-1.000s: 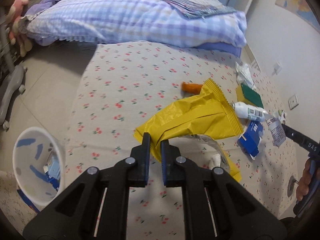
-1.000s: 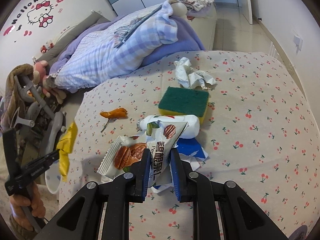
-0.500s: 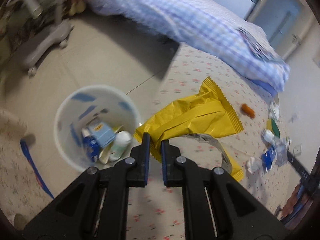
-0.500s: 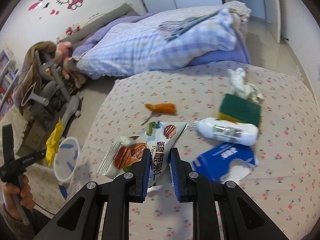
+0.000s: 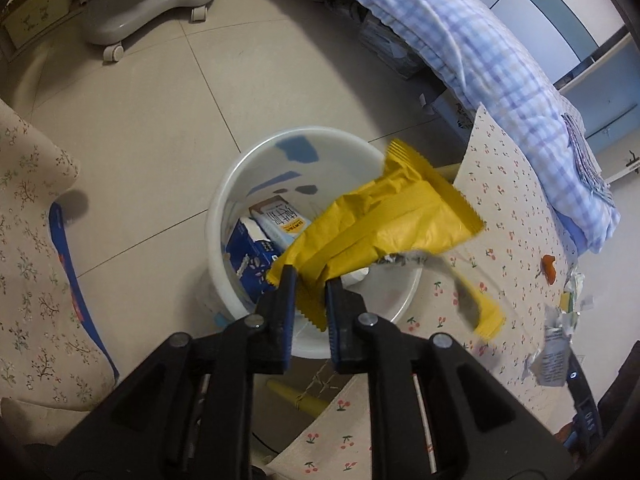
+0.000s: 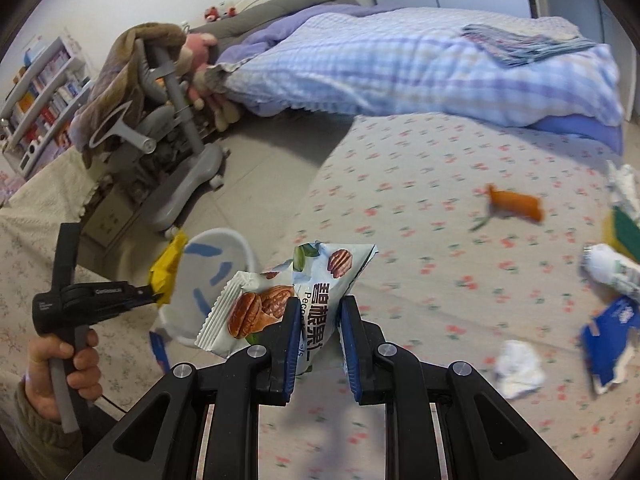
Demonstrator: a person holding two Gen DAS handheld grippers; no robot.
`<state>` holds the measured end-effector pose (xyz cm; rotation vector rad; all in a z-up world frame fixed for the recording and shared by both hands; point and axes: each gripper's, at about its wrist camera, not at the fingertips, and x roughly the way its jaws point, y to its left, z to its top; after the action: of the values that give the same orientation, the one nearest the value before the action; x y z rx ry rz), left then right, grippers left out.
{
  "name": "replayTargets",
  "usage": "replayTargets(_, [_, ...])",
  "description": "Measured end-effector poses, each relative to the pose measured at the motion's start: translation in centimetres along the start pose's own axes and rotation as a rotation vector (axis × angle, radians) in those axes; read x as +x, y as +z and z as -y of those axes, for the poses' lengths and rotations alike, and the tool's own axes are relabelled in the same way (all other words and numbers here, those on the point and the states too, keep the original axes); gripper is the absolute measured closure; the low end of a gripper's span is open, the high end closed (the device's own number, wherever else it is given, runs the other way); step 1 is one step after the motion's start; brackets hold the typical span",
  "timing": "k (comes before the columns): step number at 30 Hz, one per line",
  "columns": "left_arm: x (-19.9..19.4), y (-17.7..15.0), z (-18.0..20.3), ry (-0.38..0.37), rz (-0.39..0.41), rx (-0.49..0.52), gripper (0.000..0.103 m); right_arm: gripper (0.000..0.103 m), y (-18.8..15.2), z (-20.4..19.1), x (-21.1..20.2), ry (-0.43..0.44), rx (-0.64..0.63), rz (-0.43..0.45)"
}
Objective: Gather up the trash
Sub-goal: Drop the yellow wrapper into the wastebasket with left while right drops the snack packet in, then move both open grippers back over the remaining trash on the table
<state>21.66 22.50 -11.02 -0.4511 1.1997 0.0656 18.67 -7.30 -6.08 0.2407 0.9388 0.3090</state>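
- A cherry-print tablecloth (image 6: 420, 184) is seen covering the table at the centre and right of the right wrist view; beige floor tiles (image 5: 132, 120) fill the upper left of the left wrist view.
- A bed with a blue checked quilt (image 6: 400, 68) runs across the top of the right wrist view, with a grey rolling chair (image 6: 176, 152) and a bookshelf (image 6: 40, 92) at upper left.
- A white trash bin (image 5: 240, 184) with blue patches is shown on the floor at the centre of the left wrist view, with blue cartons (image 5: 256, 256) lying inside.
- The left gripper (image 5: 310, 280) is held over the bin; its jaws are opening, narrowly parted, with the corner of a yellow snack bag (image 5: 384, 224) between them, above the bin's mouth.
- The right gripper (image 6: 319, 316) is closed narrowly on a pecan packet (image 6: 280, 300), raised over the table edge at lower centre.
- Left on the cloth at the right of that view: an orange scrap (image 6: 516, 204), a white bottle (image 6: 612, 272), a torn blue box (image 6: 608, 336), a green-and-yellow sponge (image 6: 624, 232) and crumpled paper (image 6: 518, 368).
- A hand (image 6: 60, 368) is seen gripping the left gripper's handle at lower left.
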Motion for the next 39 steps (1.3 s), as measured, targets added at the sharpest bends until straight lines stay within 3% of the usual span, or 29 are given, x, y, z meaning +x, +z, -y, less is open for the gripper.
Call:
replayTargets(2, [0.4,0.1,-0.2,0.013,-0.008,-0.010,0.084,0.082,0.1,-2.1,1.7,0.014,-0.019,-0.022])
replayTargets(5, [0.9,0.3,-1.0,0.011,-0.023,-0.042,0.072,0.082,0.6,-4.4,3.6,0.052,-0.016,-0.029])
replayTargets(12, [0.2,0.8,-2.2,-0.054,-0.041,-0.091,0.065,0.082,2.2,-8.6,7.3,0.085,-0.032,-0.051])
replayTargets(18, [-2.0,1.3,-2.7,-0.096,0.014,-0.143,0.057,0.082,2.7,-10.1,9.3,0.070,-0.040,-0.065])
replayTargets(21, [-2.3,1.3,-2.5,-0.083,0.031,-0.140,0.056,0.067,3.6,-11.1,10.0,0.087,-0.025,-0.056])
replayTargets(22, [-2.3,1.3,-2.4,-0.083,0.032,-0.138,0.056,0.052,3.9,-11.5,10.2,0.086,-0.021,-0.052])
replayTargets(23, [-2.3,1.4,-2.3,-0.084,0.031,-0.138,0.056,0.045,4.1,-11.9,10.4,0.087,-0.019,-0.045])
replayTargets(29, [-3.1,1.4,-2.4,-0.085,0.054,-0.135,0.056,0.045,4.2,-12.8,10.5,0.063,-0.054,-0.053])
replayTargets(39, [-4.0,0.6,0.2,-0.073,0.092,-0.049,0.056,0.045,3.4,-9.8,6.7,0.037,-0.052,-0.038])
